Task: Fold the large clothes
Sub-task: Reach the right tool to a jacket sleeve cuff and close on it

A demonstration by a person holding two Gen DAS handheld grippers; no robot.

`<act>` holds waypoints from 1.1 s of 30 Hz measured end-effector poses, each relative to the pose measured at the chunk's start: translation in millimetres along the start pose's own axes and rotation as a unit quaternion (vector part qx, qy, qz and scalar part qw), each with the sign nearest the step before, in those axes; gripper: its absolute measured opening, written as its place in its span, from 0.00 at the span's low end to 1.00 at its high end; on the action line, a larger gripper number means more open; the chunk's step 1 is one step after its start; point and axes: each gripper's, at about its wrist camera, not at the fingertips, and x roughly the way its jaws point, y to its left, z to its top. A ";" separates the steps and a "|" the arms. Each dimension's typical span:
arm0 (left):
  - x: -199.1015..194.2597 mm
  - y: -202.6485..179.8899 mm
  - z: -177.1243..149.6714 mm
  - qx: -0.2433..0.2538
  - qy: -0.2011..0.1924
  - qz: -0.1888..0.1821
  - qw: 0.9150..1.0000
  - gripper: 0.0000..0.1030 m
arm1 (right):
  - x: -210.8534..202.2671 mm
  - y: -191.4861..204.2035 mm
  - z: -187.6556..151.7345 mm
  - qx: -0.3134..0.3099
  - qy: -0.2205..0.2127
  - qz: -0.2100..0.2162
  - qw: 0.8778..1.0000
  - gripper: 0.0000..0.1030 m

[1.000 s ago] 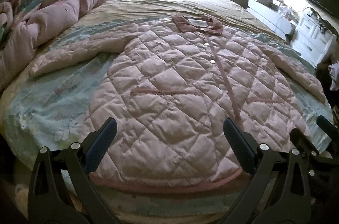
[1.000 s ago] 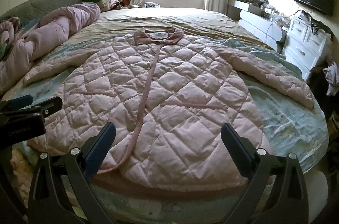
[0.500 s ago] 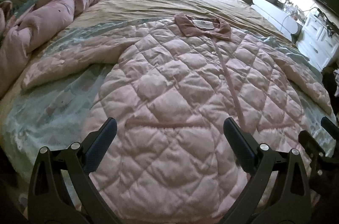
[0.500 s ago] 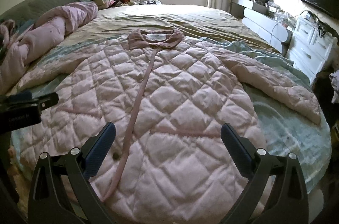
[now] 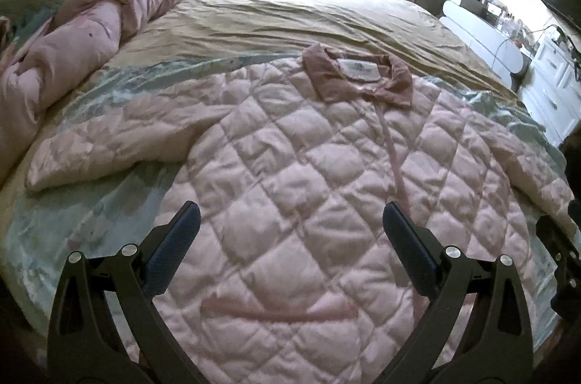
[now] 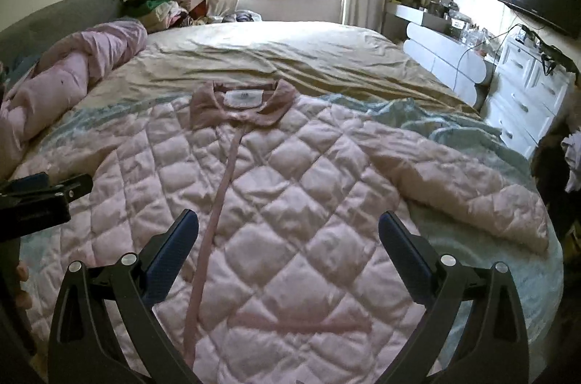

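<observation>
A pale pink quilted jacket (image 5: 308, 202) lies spread flat, front up, across the near half of the wide bed (image 6: 290, 57), on a light blue printed sheet (image 5: 72, 220) that covers the near edge. Its darker pink collar (image 6: 241, 108) points toward the far edge by the window, and both sleeves stretch out toward the bed's left and right sides. The left gripper (image 5: 290, 224) hangs above the jacket's left chest with its jaws spread wide, holding nothing. The right gripper (image 6: 288, 227) hangs over the right chest beside the button strip, jaws likewise parted and empty. A rolled pink duvet (image 5: 90, 31) lies along the bed's left edge.
</observation>
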 end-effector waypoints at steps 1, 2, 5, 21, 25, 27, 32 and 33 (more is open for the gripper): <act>2.2 -1.4 4.6 0.000 0.000 0.002 1.000 0.91 | 2.6 -1.4 5.1 -0.001 -0.002 -0.003 1.000 0.96; 4.1 -2.6 7.8 0.001 -0.001 0.001 1.000 0.91 | 5.4 -3.4 10.1 0.000 -0.006 -0.005 1.000 0.96; 10.9 -8.3 20.1 0.005 -0.003 0.003 1.000 0.91 | 14.8 -9.0 22.5 0.006 -0.006 -0.006 1.000 0.96; 71.2 -49.1 62.3 0.038 0.018 -0.008 0.999 0.91 | 95.5 -116.0 43.3 0.119 0.031 -0.099 0.987 0.96; 87.1 -57.2 66.5 0.045 0.024 0.003 0.999 0.91 | 111.3 -158.6 35.6 0.157 0.042 -0.128 0.979 0.96; 93.0 -59.3 67.0 0.047 0.026 0.005 0.999 0.91 | 115.6 -178.4 29.7 0.174 0.045 -0.139 0.974 0.96; 108.9 -70.6 62.1 0.058 0.038 0.010 0.998 0.91 | 125.0 -233.9 6.7 0.226 0.065 -0.179 0.955 0.96; 110.5 -72.5 60.3 0.060 0.040 0.011 0.997 0.91 | 126.8 -243.8 2.5 0.237 0.067 -0.184 0.952 0.96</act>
